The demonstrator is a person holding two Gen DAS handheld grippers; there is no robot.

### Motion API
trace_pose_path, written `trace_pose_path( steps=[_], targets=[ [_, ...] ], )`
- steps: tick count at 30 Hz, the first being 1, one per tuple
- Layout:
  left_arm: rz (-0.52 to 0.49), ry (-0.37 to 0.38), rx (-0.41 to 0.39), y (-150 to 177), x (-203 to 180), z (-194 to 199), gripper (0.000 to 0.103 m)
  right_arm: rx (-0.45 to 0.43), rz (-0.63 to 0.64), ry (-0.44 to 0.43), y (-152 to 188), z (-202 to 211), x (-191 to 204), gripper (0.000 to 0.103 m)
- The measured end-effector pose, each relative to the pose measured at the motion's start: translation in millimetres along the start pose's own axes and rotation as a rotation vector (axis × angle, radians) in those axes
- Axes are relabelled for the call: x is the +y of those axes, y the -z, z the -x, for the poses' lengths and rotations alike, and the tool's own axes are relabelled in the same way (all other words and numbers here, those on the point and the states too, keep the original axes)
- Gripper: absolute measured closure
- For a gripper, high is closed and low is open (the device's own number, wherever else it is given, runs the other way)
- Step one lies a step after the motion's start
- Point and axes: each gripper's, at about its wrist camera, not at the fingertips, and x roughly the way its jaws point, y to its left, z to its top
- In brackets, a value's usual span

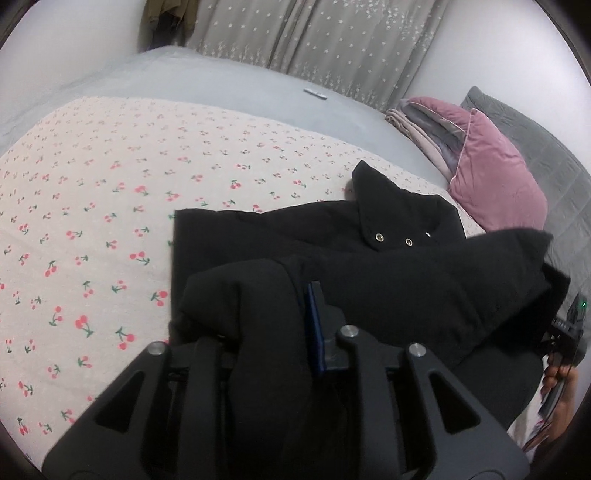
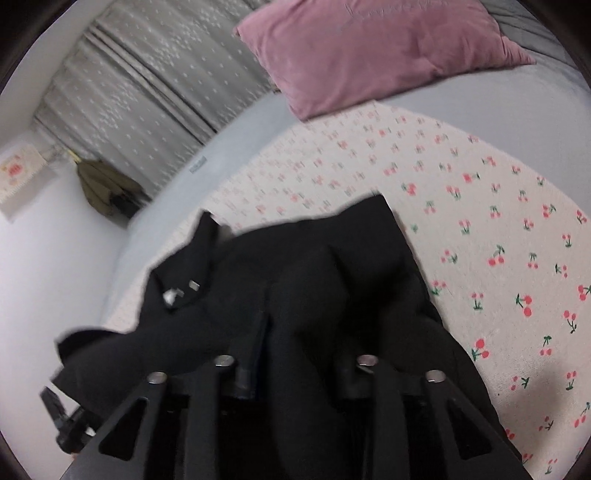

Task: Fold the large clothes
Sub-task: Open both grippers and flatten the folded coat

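A black coat [image 1: 388,266] with metal snap studs [image 1: 408,242] lies bunched on the cherry-print bedspread [image 1: 92,221]. A thick fold of it is draped over my left gripper [image 1: 273,295] and fills the gap beside the blue pad [image 1: 314,325]. The jaws stand apart and the other finger is hidden under cloth. In the right wrist view the coat [image 2: 332,258] also bulges loosely between the parted fingers of my right gripper [image 2: 303,325], which is open. The right gripper [image 1: 569,325] and the hand [image 1: 557,384] holding it show at the coat's far side.
A pink pillow [image 1: 495,177] and folded blankets [image 1: 417,125] lie at the head of the bed by a grey headboard. A remote [image 1: 315,94] rests on the grey sheet [image 1: 221,81]. Starred curtains [image 1: 314,33] hang behind, and an olive garment [image 2: 99,184] hangs in the corner.
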Motion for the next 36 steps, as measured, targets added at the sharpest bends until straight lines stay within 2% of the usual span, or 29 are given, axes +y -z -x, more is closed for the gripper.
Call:
trace_pose_path(
  steps=[2,4,7,10,14,17,20,23,25,29,32,36],
  targets=[
    [-0.039,0.002,-0.001,1.3,-8.4,6.8,0.063,-0.007,0.009,0.006,-0.8,3.3,0.9,0.054],
    [-0.084,-0.003,0.017,-0.1,-19.0,15.5,0.042,-0.007,0.029,0.033,-2.0,10.8,4.3,0.044],
    [-0.129,-0.037,0.017,-4.1,-35.4,39.1,0.032,-0.013,0.085,0.052,-4.4,31.1,11.3,0.042],
    [-0.135,-0.02,-0.006,-5.0,-41.8,67.4,0.026,-0.052,0.124,0.01,-4.5,69.3,22.1,0.04],
    [-0.188,0.025,-0.004,4.3,-47.7,103.9,0.024,-0.035,0.251,0.013,5.6,104.9,35.9,0.032],
    [-0.272,0.089,0.058,18.0,-56.0,111.1,0.022,0.031,0.361,0.035,17.3,106.3,45.6,0.03],
    [-0.336,0.141,0.167,32.0,-66.9,87.9,0.022,0.131,0.441,0.048,29.3,79.9,55.9,0.03],
    [-0.357,0.135,0.267,39.0,-72.9,45.8,0.022,0.247,0.483,0.056,36.3,39.1,70.3,0.03],
    [-0.347,0.118,0.312,35.4,-71.2,15.9,0.022,0.281,0.52,0.06,34.7,14.3,82.6,0.03],
    [-0.337,0.047,0.276,2.2,-60.0,-20.1,0.022,0.274,0.505,0.038,10.5,-20.6,96.6,0.03],
    [-0.288,-0.027,0.219,-30.3,-42.5,-34.4,0.022,0.216,0.486,0.1,-18.0,-42.6,99.7,0.03],
    [-0.119,-0.111,0.133,-67.5,-1.1,-36.2,0.022,0.055,0.361,0.228,-60.5,-44.1,79.0,0.03]
  ],
)
